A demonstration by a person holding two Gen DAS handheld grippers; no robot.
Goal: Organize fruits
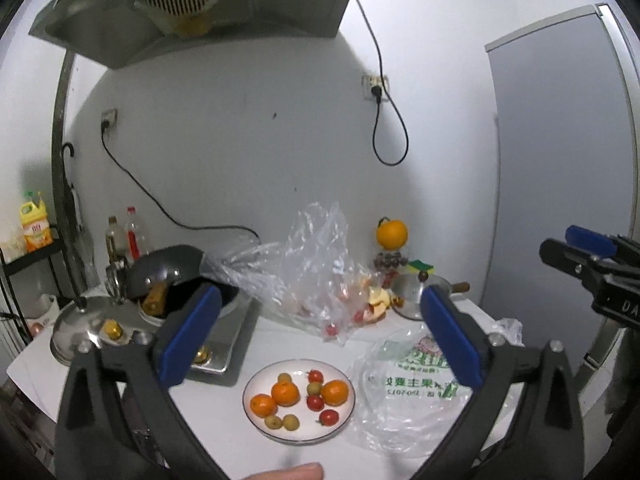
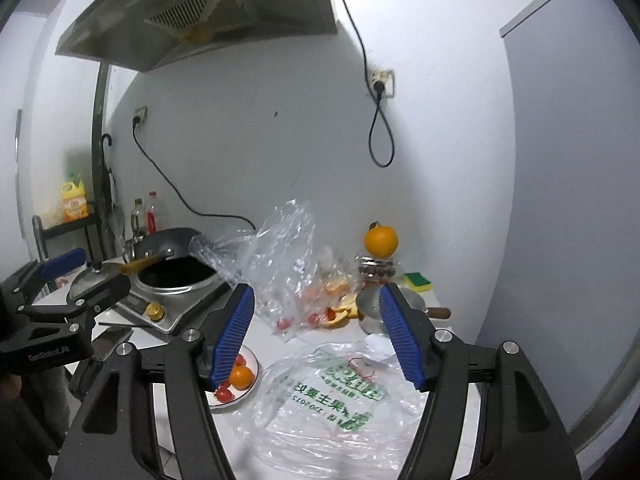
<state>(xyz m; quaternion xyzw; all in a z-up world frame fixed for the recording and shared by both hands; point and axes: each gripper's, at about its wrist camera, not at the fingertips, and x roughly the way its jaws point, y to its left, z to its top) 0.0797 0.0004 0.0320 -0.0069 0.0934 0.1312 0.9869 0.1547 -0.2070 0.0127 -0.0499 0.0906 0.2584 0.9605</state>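
A white plate (image 1: 256,380) on the white counter holds three small oranges (image 1: 285,393), cherry tomatoes (image 1: 329,417) and small yellow-green fruits (image 1: 291,422). My left gripper (image 1: 320,340) is open and empty, raised above the plate. My right gripper (image 2: 320,336) is open and empty above a flat printed plastic bag (image 2: 332,400); it also shows at the right edge of the left wrist view (image 1: 576,248). The plate (image 2: 250,354) is partly hidden behind its left finger. A crumpled clear bag (image 1: 304,268) behind holds more tomatoes and fruit.
A gas stove with a black wok (image 1: 188,288) and a steel lid (image 1: 84,320) stand at the left. A large orange (image 1: 391,233) sits on a jar at the back, beside a small steel pot (image 1: 412,292) and a sponge (image 2: 418,281). Wall behind, fridge at right.
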